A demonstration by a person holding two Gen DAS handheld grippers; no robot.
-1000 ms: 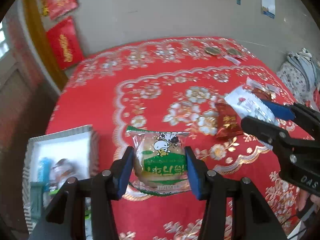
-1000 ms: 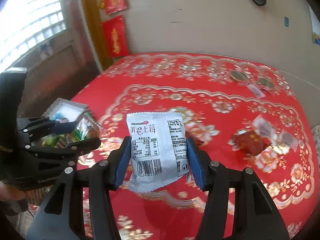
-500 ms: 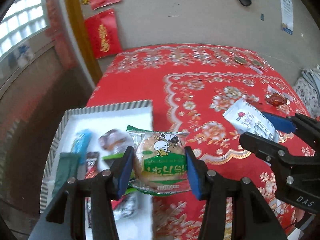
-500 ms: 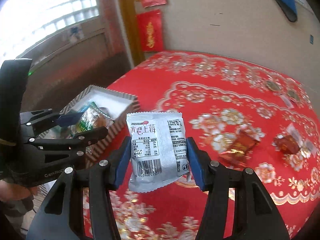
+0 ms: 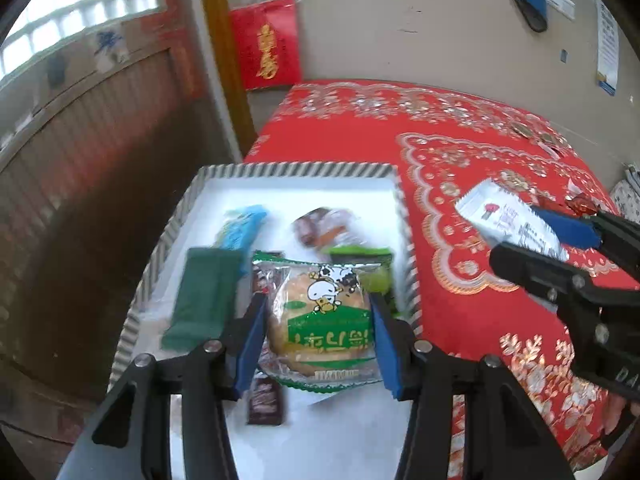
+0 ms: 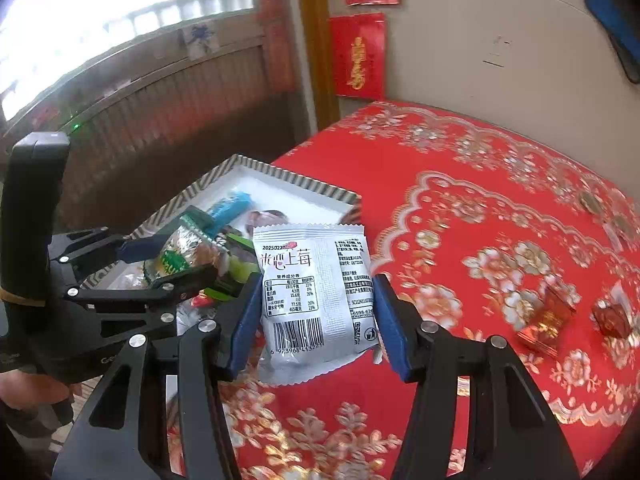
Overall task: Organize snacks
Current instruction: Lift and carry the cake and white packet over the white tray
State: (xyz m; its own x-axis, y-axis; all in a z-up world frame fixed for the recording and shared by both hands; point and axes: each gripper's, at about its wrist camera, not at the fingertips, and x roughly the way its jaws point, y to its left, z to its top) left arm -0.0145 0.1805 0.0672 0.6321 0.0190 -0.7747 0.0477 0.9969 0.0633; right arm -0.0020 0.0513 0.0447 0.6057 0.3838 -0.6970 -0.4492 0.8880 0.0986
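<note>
two black skeletal tools (image 5: pixel 318 344) (image 6: pixel 316 322) with blue pads (image 5: pixel 249 346), silver screws and slotted arms

A silver-white snack packet (image 6: pixel 318 300) with a barcode and a nutrition table is clamped between the blue pads of the right gripper (image 6: pixel 316 320) at the centre of the view. At nine o'clock, the left gripper (image 6: pixel 168 262) is seen closed on a green-labelled bun packet (image 6: pixel 188 256), held above a white tray (image 6: pixel 280 174) with a striped rim. A blue wrapper (image 6: pixel 234 205) and further wrapped snacks are seen lying inside the tray. A red tablecloth (image 6: pixel 460 200) with gold and white flowers is spread from one to five o'clock, and two small red-wrapped sweets (image 6: pixel 546 320) are seen lying on it at three o'clock. A red hanging (image 6: pixel 358 56) is fixed to the wall at twelve o'clock.
</note>
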